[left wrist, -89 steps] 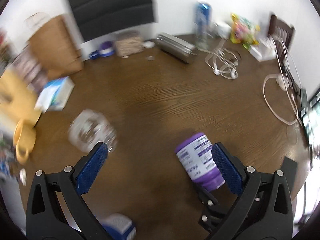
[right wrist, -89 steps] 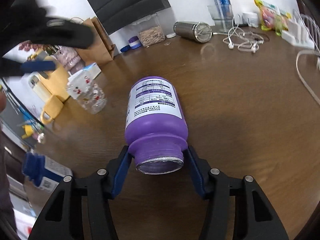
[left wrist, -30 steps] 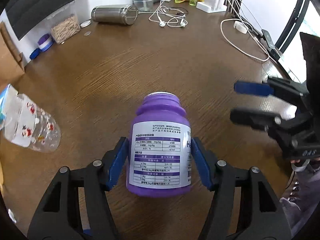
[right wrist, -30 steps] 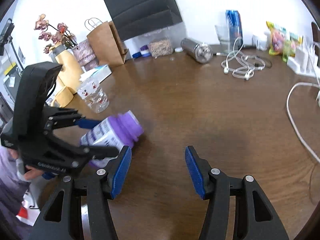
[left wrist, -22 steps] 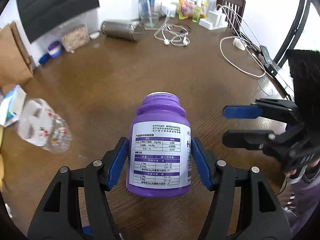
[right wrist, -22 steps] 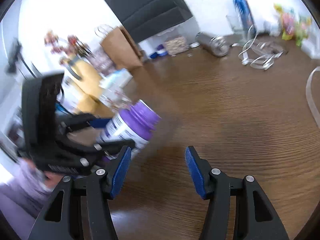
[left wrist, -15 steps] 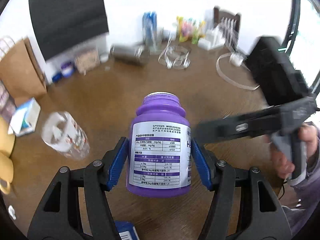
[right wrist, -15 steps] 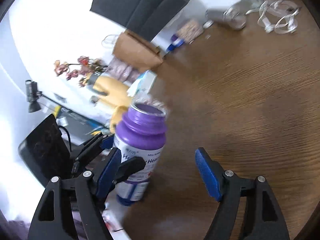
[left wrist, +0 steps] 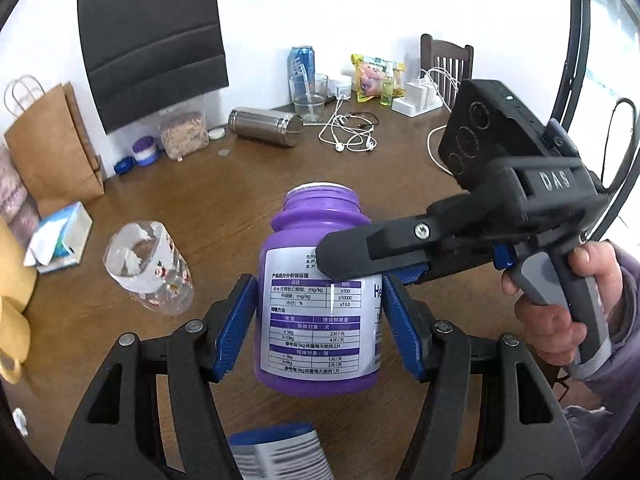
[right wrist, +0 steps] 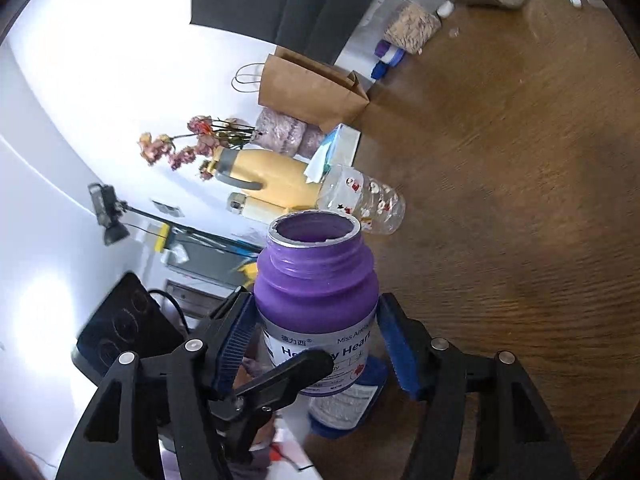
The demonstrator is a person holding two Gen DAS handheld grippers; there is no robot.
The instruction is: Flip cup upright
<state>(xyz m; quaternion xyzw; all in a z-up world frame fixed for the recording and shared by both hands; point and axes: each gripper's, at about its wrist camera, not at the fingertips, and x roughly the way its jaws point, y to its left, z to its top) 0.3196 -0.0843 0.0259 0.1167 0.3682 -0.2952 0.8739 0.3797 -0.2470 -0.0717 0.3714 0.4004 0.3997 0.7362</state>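
A purple bottle (left wrist: 316, 340) with a white label and no lid is upright in the air over the wooden table (left wrist: 208, 200), its mouth at the top. My left gripper (left wrist: 316, 292) is shut on its lower body. My right gripper (right wrist: 316, 312) comes in from the right and grips the bottle (right wrist: 316, 276) just below the shoulder, its pads against both sides. In the left wrist view one black finger (left wrist: 360, 248) of the right gripper crosses the label, and the other finger is hidden behind the bottle.
A clear printed plastic cup (left wrist: 148, 268) lies on its side to the left. A blue-and-white container (left wrist: 276, 456) sits under the bottle. Further back are a steel tumbler (left wrist: 264, 126), earphone cables (left wrist: 352, 136) and a paper bag (left wrist: 52, 148). A hand (left wrist: 552, 320) holds the right gripper.
The left gripper has lifted the bottle and kept it upright. The right gripper, open and apart a second ago, swung in and closed around the bottle's upper body.
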